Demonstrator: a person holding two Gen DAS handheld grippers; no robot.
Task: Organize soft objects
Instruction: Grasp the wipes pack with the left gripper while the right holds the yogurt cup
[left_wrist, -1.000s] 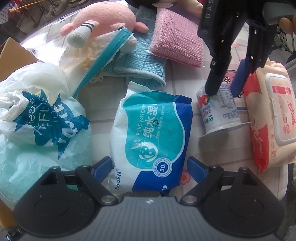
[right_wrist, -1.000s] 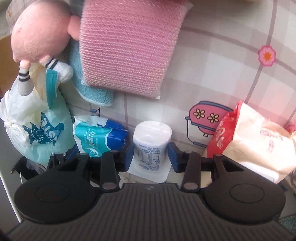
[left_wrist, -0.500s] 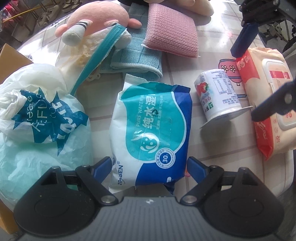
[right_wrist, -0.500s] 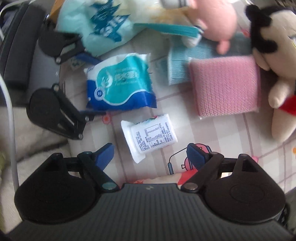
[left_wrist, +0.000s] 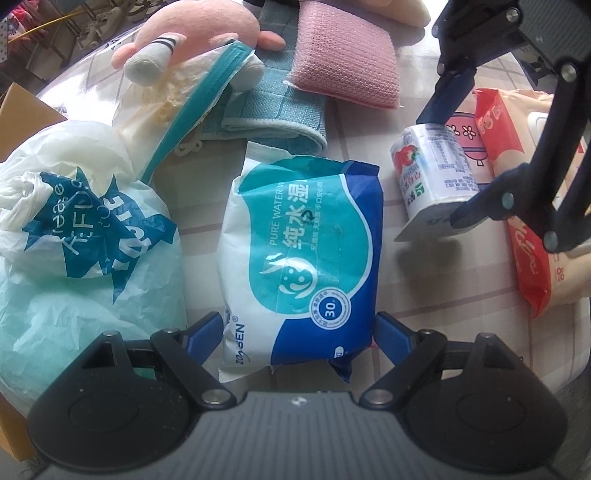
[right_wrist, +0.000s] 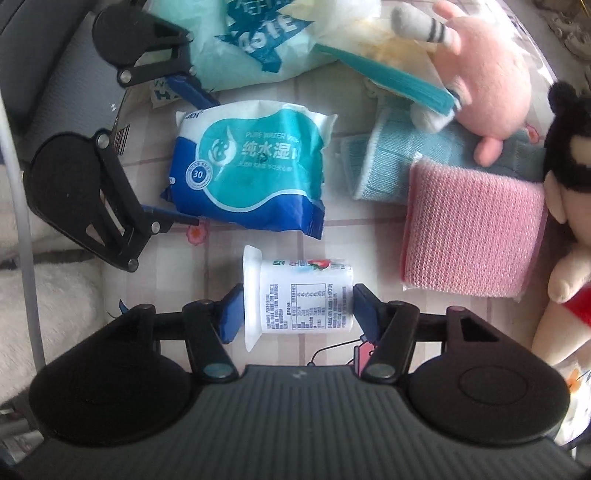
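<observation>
Right claw (right_wrist: 291, 306) brackets the toppled yogurt cup (right_wrist: 301, 295) end to end, jaws closing, pads apparently not yet pressing; left claw (left_wrist: 299, 330) gapes wide.

- Bare checked tablecloth (right_wrist: 229, 258) lies between the blue-and-white wet-wipe pack (right_wrist: 251, 166) and the white yogurt cup (right_wrist: 303, 295).
- A pink knitted pad (right_wrist: 469, 236) and folded teal cloth (right_wrist: 384, 162) crowd the far side.

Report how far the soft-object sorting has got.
Done: nothing looks sorted; the plush toys, cloths and bags lie mixed on the table. In hand: the right gripper, jaws just closing, brackets the yogurt cup; the left gripper stands open around the blue wipes pack. Left: essentially everything.
</observation>
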